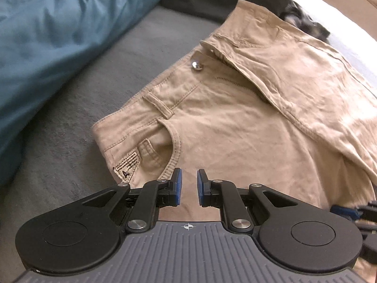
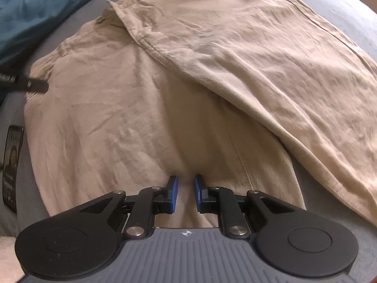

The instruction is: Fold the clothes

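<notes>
**newbie:** ok, what are my tongs doing right now?

**regular:** Your left tongs (image 1: 189,174) are nearly clenched, with just a slim gap between the blue pads and nothing in it. They hang over the trousers (image 1: 235,129), just beside the front pocket (image 1: 173,141) and the label (image 1: 127,162). Your right tongs (image 2: 186,181) show the same narrow gap, tips down at the cloth further along the leg. There's a little crease between them, and I can't tell if they've actually pinched it.

**newbie:** and the trousers?

**regular:** They're beige and spread on the grey sheet (image 1: 70,146), with one leg (image 2: 259,59) flopped diagonally across the other. The waistband and its metal button (image 1: 195,65) point toward the blue pillow (image 1: 59,35). Some dark clothes (image 1: 306,21) are bunched past the waistband, and your phone (image 2: 11,165) lies on the sheet just off the edge of the trousers.
</notes>
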